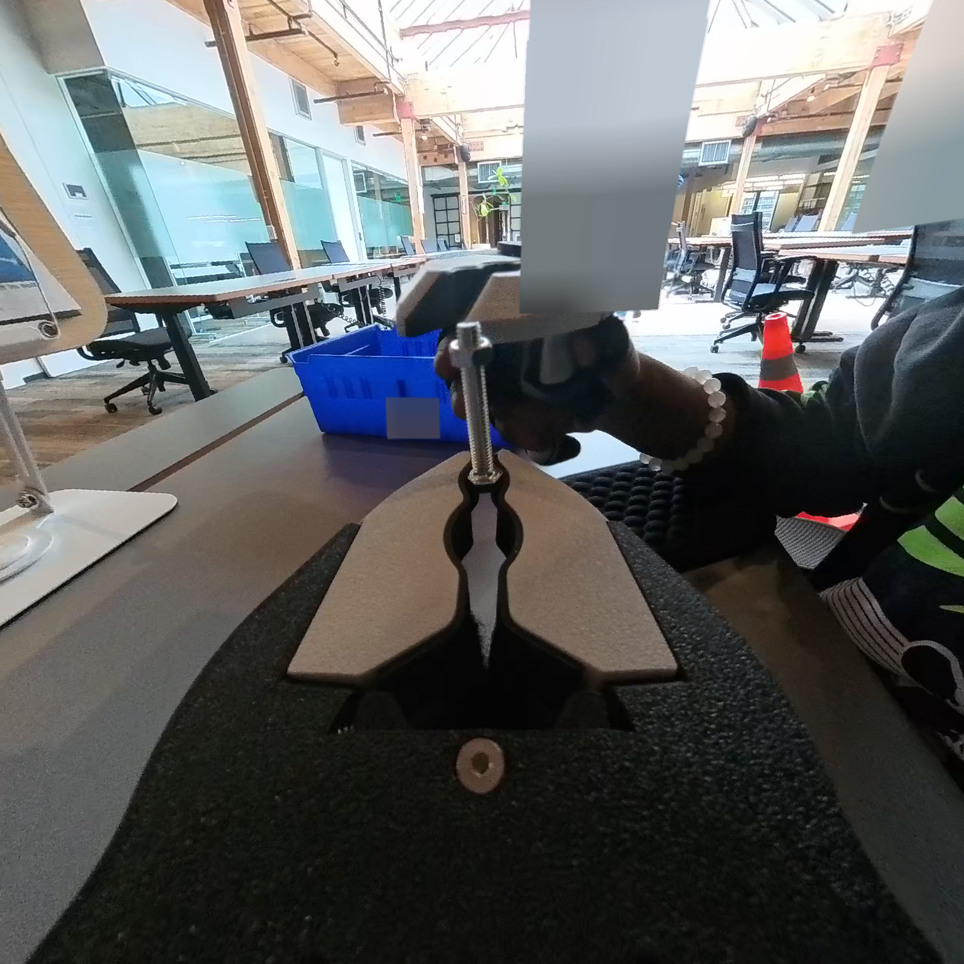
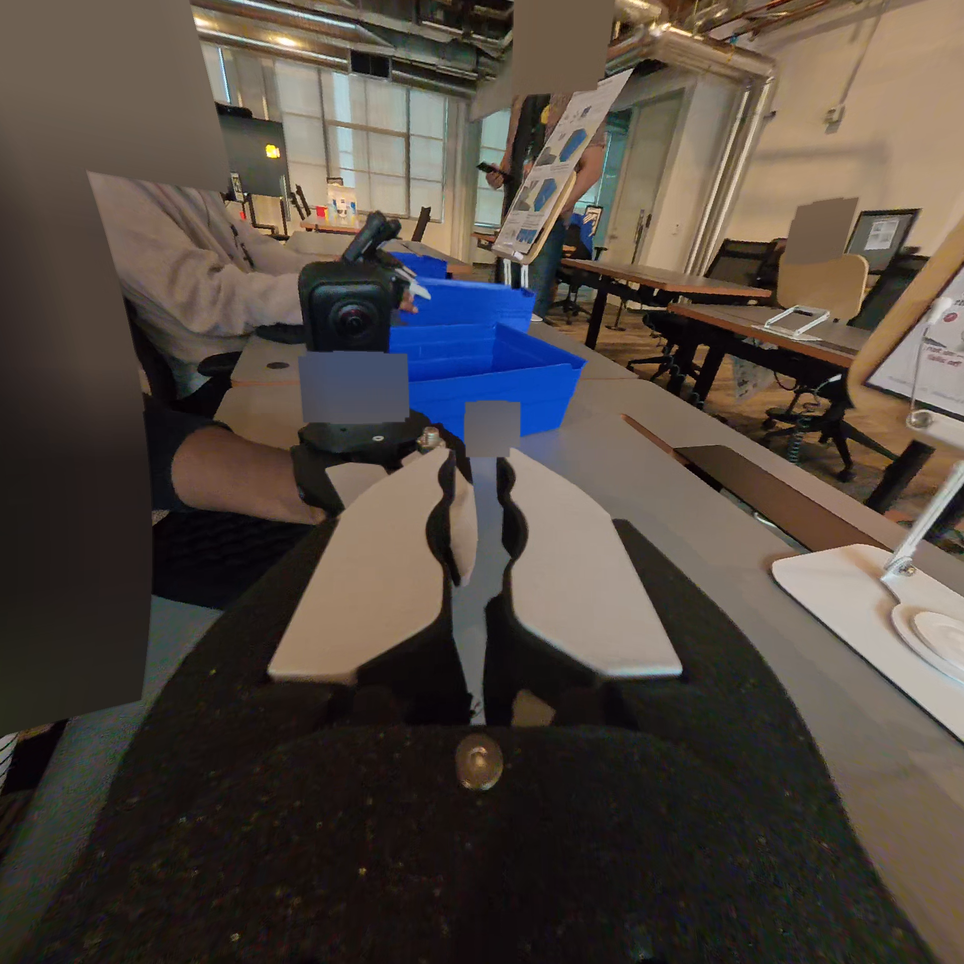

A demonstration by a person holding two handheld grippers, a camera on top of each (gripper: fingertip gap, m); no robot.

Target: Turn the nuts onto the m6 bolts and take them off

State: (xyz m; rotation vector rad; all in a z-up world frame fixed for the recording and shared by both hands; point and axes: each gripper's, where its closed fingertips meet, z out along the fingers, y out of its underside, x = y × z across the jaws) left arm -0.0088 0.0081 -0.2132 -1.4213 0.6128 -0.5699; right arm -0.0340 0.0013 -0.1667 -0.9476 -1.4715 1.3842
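Left tongs (image 1: 485, 472): I see them pinching the bolt (image 1: 477, 401) upright by its head.
Right tongs (image 2: 477, 464): slightly spread; grip unclear to me.
Behind: blue bin (image 1: 365, 388) on the surface (image 1: 208, 501).

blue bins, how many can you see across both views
3, perhaps more hidden. One blue bin sits on the table ahead of the right gripper; a second stands right behind it; a third farther back.

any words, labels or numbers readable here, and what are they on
Poster board: print too small to read.
Sign at the right edge: handwriting cut off, not quoted.
Blue bin: label covered by a patch.
Wall plate: too small.
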